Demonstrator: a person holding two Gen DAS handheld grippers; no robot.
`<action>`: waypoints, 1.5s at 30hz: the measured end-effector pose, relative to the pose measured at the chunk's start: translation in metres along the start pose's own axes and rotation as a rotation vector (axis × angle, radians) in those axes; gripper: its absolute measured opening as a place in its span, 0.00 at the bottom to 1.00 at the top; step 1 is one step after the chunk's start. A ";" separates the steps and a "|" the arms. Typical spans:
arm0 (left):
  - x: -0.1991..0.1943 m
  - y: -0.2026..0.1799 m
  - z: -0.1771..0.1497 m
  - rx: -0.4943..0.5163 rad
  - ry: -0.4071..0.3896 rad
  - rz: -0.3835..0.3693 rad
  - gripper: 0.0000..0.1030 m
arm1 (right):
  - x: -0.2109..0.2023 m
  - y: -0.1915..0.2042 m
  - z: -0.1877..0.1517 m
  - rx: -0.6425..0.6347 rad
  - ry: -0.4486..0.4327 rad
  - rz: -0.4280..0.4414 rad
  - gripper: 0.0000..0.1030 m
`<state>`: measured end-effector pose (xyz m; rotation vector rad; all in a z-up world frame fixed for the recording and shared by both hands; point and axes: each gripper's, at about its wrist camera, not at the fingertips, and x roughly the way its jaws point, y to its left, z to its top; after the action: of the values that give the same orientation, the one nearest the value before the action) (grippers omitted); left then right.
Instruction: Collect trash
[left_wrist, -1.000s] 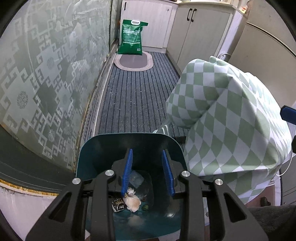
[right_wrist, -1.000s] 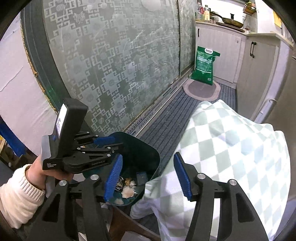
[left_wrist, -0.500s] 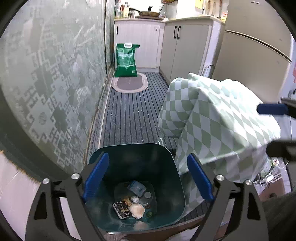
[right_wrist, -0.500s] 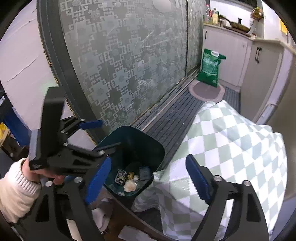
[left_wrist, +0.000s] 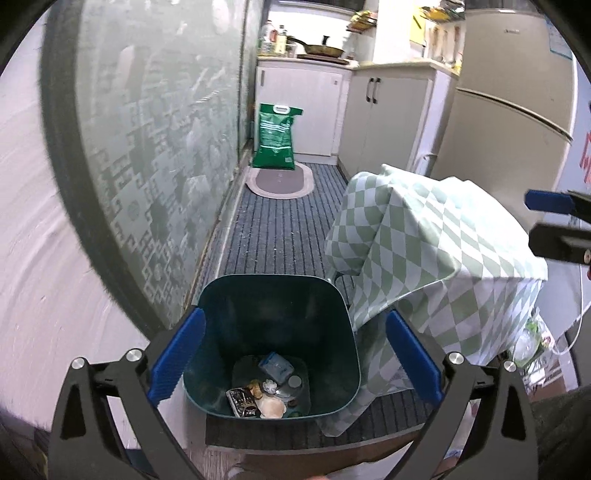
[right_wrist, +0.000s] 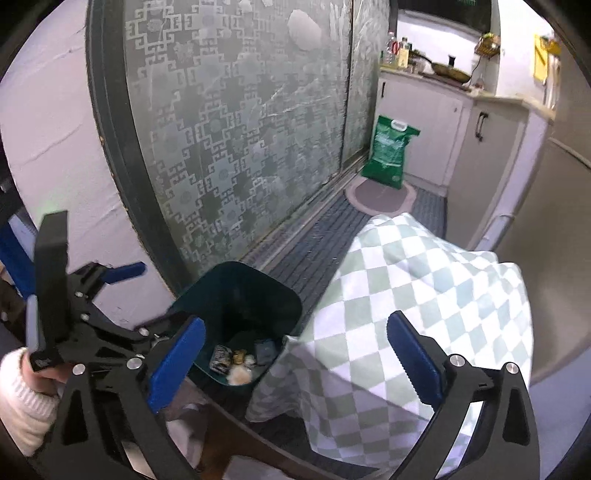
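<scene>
A dark teal trash bin is standing on a grey ribbed floor runner, close to a frosted sliding glass door with a geometric pattern. Trash is lying at the bottom of the bin: a dark wrapper, a pale crumpled piece, a bluish packet and a round cap. Just beside the bin, a green-and-white checked cloth is draping over something hidden. Farther along the runner an oval mat is lying in front of a green sack that is leaning against white cabinets; a frying pan is sitting on the worktop above. The left gripper is hanging over the bin, its fingers having just been spreading wide with nothing between them. The right gripper has likewise just been spreading its fingers, empty, above the cloth's edge.
</scene>
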<state>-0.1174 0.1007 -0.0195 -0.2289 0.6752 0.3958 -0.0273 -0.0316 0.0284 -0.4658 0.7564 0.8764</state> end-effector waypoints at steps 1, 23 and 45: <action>-0.002 -0.001 -0.001 0.001 -0.001 0.015 0.97 | -0.002 0.002 -0.003 -0.014 -0.004 -0.016 0.97; 0.004 -0.006 -0.002 -0.020 -0.072 0.021 0.97 | -0.041 -0.038 -0.019 0.092 -0.166 -0.028 0.97; 0.006 -0.009 -0.002 -0.002 -0.068 0.011 0.97 | -0.041 -0.040 -0.022 0.104 -0.167 -0.024 0.97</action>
<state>-0.1104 0.0933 -0.0236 -0.2126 0.6094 0.4126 -0.0200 -0.0897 0.0470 -0.3048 0.6382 0.8377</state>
